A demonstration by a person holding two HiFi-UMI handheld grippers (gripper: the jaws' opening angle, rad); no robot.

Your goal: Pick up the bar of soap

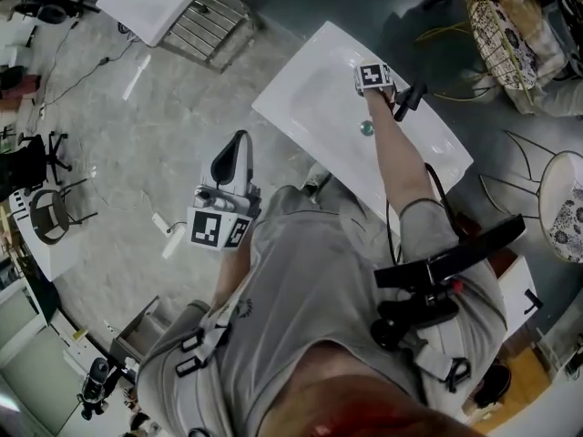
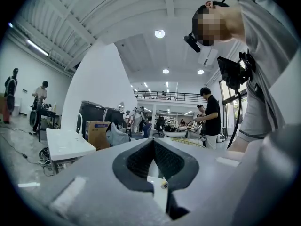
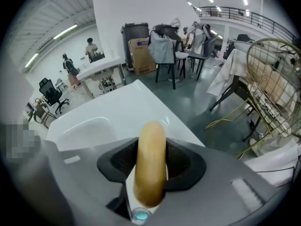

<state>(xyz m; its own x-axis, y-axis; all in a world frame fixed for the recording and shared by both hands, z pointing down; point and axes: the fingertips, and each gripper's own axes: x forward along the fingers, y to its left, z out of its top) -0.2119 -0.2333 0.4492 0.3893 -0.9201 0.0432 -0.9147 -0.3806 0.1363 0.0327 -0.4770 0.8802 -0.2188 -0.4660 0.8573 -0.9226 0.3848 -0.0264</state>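
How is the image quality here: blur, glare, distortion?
Head view: even light, sharp, white basin bright without glare. Left gripper view: heavy fisheye, black corners, ceiling lamp blown out. Right gripper view: same fisheye; bar of soap in the right claw looks soft, background sharp.

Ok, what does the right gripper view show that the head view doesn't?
Only the right gripper view: the tan bar of soap, clamped on edge between the pads of the right gripper. Only the head view: the left gripper, off to the side of the basin over the floor, and the person's grey shirt. Both: the white washbasin and the wire basket chair.
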